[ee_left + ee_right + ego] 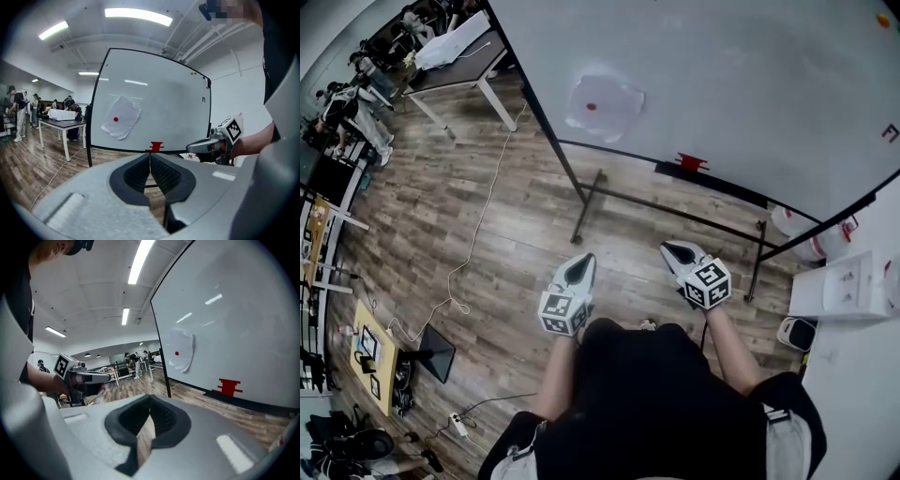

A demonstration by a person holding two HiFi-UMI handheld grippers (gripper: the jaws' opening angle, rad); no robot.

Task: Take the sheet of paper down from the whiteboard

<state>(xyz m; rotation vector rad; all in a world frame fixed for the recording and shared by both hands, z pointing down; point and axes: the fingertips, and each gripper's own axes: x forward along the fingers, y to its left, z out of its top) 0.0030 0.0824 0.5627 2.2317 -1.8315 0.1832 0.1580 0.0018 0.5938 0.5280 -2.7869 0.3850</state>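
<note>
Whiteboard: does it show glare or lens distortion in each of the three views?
Head view: whiteboard evenly lit, no strong glare, its frame slightly bowed by the lens. Left gripper view: frame clearly curved, faint reflected lamp streaks above the sheet of paper. Right gripper view: similar streaks, board strongly foreshortened.

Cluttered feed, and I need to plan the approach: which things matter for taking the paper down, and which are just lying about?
For the job: sheet of paper; red dot on it, likely a magnet; whiteboard; left gripper and right gripper, both shut and empty.

Lying about: red piece on the board's ledge; table; floor cable; white containers.
</note>
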